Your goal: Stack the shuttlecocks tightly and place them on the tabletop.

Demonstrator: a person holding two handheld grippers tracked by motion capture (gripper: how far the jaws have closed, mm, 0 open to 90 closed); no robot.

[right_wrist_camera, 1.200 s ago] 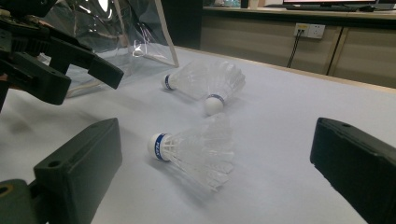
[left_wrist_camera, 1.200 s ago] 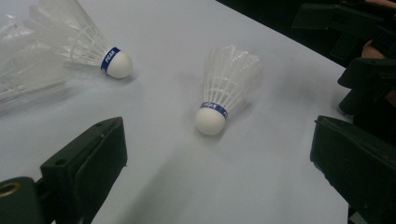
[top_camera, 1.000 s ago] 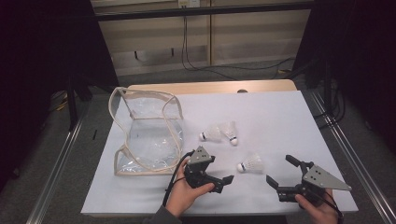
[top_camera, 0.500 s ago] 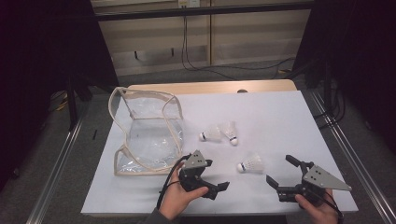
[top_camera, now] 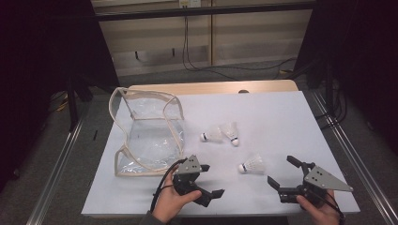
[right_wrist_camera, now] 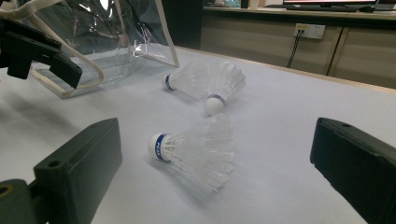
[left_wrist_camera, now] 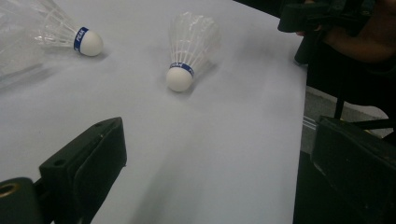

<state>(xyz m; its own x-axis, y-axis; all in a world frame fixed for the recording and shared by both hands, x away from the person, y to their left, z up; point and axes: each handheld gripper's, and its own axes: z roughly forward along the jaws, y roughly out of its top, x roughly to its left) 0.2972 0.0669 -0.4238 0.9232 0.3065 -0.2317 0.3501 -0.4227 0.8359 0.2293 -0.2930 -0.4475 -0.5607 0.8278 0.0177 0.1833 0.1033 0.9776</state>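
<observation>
Both grippers sit at the near edge of the table, jaws spread wide and holding nothing. Your left gripper (top_camera: 209,180) rests low by the front edge, its blocky matte-black jaws well apart, clear of every object. Your right gripper (top_camera: 282,173) carries a grey three-cornered plate on top; its jaws also stand wide apart, bracketing open tabletop and touching nothing.

Writing: the nearest shuttlecock (top_camera: 252,165) bears a blue band around the base of its cork with small white lettering, too small to read. In the left gripper view the same band shows on it (left_wrist_camera: 189,51) and on a second one (left_wrist_camera: 70,32); the text is blurred there as well.

The nearest shuttlecock lies on its side between the two grippers, a little beyond them, rounded white cork pointing toward your left gripper, translucent white feathered skirt flaring away. In the right gripper view it (right_wrist_camera: 196,149) lies between the jaws' line of sight, untouched.

Farther out, two more shuttlecocks (top_camera: 220,133) lie close together, skirts touching or overlapping, corks pointing apart.

The table (top_camera: 281,112) has a smooth, pale matte sheet cover with a wooden edge showing at the far side.

On the far left stands a clear plastic bag (top_camera: 148,133), crinkled and glossy, with beige fabric trim along its seams, open at the top.
</observation>
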